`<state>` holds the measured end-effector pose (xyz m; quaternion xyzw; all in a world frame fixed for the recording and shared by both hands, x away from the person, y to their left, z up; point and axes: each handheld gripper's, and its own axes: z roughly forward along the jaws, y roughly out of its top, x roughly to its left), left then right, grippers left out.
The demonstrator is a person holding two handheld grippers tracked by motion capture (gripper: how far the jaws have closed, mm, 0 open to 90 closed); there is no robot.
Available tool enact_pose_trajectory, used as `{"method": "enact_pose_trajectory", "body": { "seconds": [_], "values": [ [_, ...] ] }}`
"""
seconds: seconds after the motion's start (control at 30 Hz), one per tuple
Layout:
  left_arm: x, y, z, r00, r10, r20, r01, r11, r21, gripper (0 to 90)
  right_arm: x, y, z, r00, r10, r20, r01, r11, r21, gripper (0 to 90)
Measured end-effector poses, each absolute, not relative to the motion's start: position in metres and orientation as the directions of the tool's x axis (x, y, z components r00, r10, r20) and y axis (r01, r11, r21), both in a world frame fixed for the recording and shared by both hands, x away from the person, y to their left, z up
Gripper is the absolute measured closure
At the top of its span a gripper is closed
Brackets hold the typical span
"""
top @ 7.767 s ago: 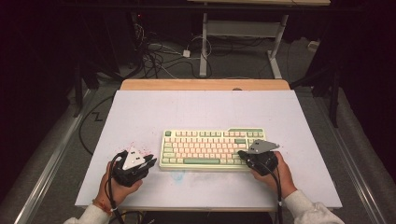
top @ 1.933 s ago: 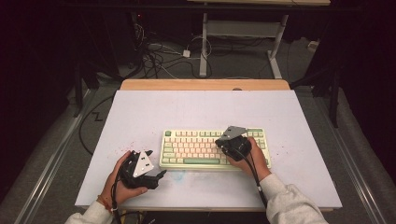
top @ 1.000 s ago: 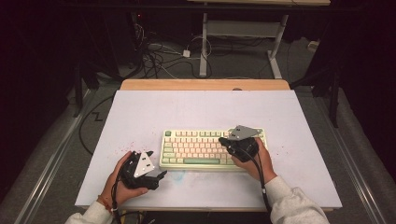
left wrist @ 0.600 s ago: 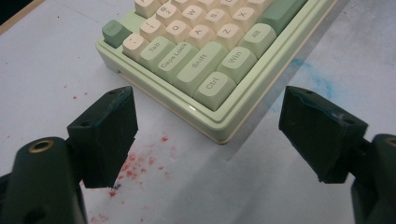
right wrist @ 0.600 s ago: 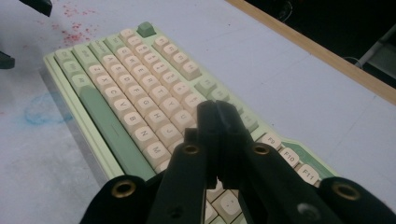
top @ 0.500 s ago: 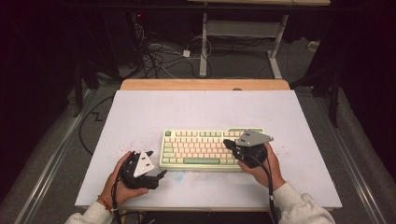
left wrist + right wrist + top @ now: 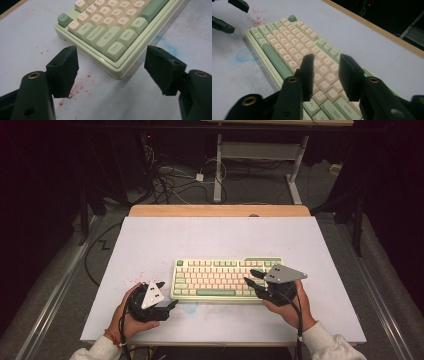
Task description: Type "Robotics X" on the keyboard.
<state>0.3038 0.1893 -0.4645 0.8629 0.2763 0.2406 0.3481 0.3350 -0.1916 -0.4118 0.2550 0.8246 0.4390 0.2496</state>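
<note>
Keyboard [image 7: 225, 280]: rectangular green plastic, rounded cream keycaps.

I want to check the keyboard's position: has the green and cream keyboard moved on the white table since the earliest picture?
No. The green and cream keyboard lies at the same spot on the white table, equally far from its wooden far edge.

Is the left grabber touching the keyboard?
Apart. In the left gripper view, the left gripper has open jaws either side of the keyboard corner, with bare table visible between each pad and it.
</note>
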Motion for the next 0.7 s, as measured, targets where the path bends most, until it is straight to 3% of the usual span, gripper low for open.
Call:
{"method": "enact_pose_trajectory", "body": {
  "seconds": [0.27, 0.47, 0.7],
  "values": [
    [0.302, 0.187, -0.461, 0.74, 0.642, 0.2, 0.314, -0.593, 0.742, 34.3, 0.324, -0.203, -0.414, -0.722, 0.656, -0.22, 0.177, 0.482, 0.858, 37.0],
    [0.302, 0.186, -0.458, 0.752, 0.636, 0.174, 0.319, -0.582, 0.748, 43.7, 0.317, -0.212, -0.416, -0.697, 0.678, -0.232, 0.174, 0.475, 0.863, 28.9],
    [0.302, 0.187, -0.453, 0.769, 0.626, 0.13, 0.335, -0.568, 0.752, 71.1, 0.309, -0.223, -0.421, -0.668, 0.702, -0.246, 0.179, 0.473, 0.863, 26.5]
  ]
}}
